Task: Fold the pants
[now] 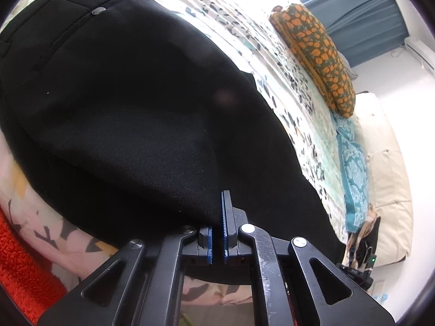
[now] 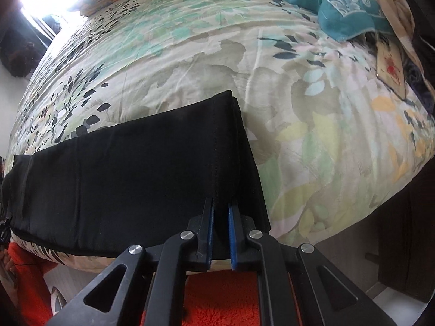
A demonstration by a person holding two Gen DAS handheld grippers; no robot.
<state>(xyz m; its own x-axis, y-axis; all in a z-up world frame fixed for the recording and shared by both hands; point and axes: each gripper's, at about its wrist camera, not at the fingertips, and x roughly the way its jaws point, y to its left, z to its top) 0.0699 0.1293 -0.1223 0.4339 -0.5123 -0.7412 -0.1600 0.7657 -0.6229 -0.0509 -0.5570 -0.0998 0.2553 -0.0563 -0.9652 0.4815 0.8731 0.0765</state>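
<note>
Black pants [image 1: 130,103] lie on a floral bedsheet [image 1: 293,89]. In the left wrist view the waist end with a buttoned back pocket [image 1: 98,11] fills the frame. My left gripper [image 1: 221,203] is shut on a raised fold of the pants near the bed's front edge. In the right wrist view the pants [image 2: 122,179] lie with their legs stacked and the hem end [image 2: 239,141] to the right. My right gripper [image 2: 220,209] is shut on the near edge of the pants by the hem.
A folded orange-flowered cloth [image 1: 318,54] and a teal patterned pillow [image 1: 353,168] lie at the far side of the bed. A red fleece [image 2: 217,298] hangs below the bed edge. A card [image 2: 390,68] lies at the right beside dark items.
</note>
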